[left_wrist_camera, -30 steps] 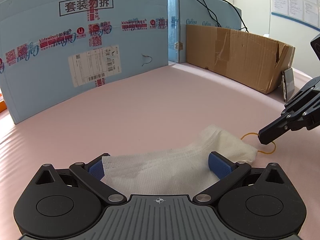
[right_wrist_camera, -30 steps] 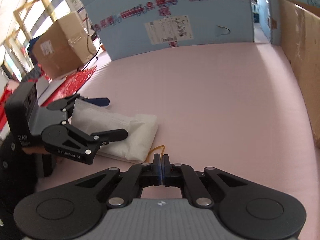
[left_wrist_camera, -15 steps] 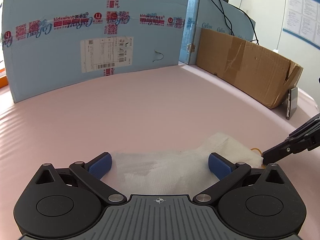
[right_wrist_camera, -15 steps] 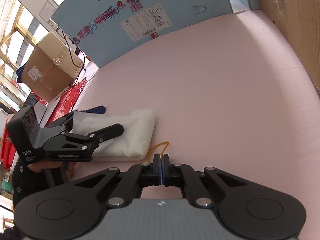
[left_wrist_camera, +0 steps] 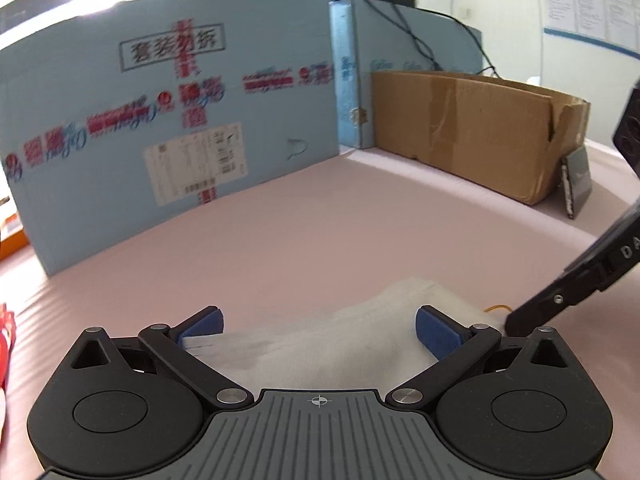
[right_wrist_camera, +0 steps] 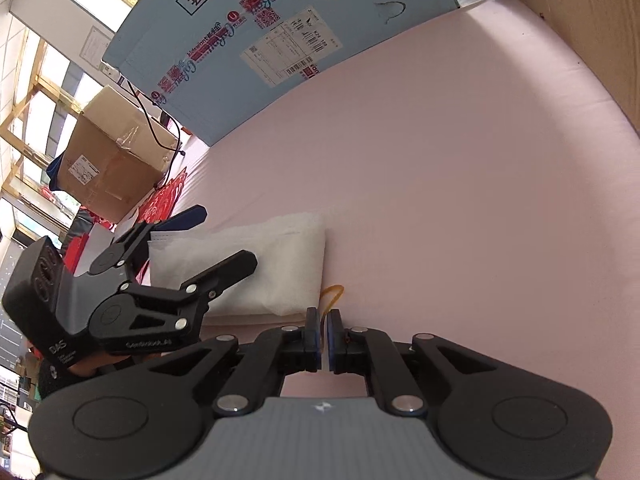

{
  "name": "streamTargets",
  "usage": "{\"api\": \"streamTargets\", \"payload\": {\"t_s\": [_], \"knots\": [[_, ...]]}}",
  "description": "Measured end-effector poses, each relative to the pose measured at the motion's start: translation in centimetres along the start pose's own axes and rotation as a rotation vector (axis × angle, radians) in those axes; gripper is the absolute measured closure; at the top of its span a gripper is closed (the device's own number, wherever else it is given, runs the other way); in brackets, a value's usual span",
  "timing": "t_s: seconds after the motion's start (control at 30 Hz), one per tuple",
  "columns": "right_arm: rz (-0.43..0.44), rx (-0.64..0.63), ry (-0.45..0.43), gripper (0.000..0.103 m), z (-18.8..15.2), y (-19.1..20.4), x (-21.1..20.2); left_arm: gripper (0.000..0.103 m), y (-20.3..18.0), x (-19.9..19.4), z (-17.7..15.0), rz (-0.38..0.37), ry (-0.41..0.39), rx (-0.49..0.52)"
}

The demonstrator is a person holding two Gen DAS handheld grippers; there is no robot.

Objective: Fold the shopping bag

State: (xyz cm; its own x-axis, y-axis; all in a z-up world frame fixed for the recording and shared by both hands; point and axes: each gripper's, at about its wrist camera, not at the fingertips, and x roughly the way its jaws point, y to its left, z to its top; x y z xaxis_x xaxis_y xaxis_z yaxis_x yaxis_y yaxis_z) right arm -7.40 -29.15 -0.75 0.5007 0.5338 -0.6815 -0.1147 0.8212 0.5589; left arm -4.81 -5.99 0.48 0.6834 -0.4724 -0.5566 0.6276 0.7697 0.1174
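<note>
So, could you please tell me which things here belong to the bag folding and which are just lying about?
Job:
- folded white fabric shopping bag
- thin yellow rubber band
- left gripper, open
- right gripper, jaws just opening

Lying about:
- large blue printed carton
- brown cardboard box
- pink table cover

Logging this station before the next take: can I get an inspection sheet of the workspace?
Surface: pink cloth, bare beyond the bag.
Job's things: white bag folded flat; yellow rubber band at its near corner.
Clutter: dark card leaning on brown box.
Grippers: left gripper open, straddling the bag; right gripper jaws just parted slightly, band's end between them.
Cables: black cables behind blue box.
Surroundings: second brown box, windows.
</note>
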Motion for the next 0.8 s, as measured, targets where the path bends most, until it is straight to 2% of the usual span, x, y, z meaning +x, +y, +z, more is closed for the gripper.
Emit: {"api": "streamTargets", "payload": {"t_s": [0.07, 0.23, 0.4, 0.57, 0.8], "knots": [[0.017, 0.033, -0.016, 0.096, 0.1, -0.6, -0.1, 0.000, -0.9, 1.0, -0.3, 0.023, 0.034, 0.042], [0.092, 0.155, -0.044, 0.099, 0.2, -2.4, 0.6, 0.000, -1.8, 1.0, -0.7, 0.061, 0.020, 0.057], [0.151, 0.200, -0.035, 0.101, 0.8, -2.7, 1.2, 0.000, -1.8, 0.9, -0.8, 0.069, 0.014, 0.057], [0.164, 0.218, -0.042, 0.101, 1.5, -2.6, 1.6, 0.000, -1.9, 0.9, -0.9, 0.070, 0.012, 0.057], [0.159, 0.162, -0.054, 0.101, 3.0, -0.8, 3.6, 0.000, -1.4, 1.0, -1.0, 0.053, 0.017, 0.030]]}}
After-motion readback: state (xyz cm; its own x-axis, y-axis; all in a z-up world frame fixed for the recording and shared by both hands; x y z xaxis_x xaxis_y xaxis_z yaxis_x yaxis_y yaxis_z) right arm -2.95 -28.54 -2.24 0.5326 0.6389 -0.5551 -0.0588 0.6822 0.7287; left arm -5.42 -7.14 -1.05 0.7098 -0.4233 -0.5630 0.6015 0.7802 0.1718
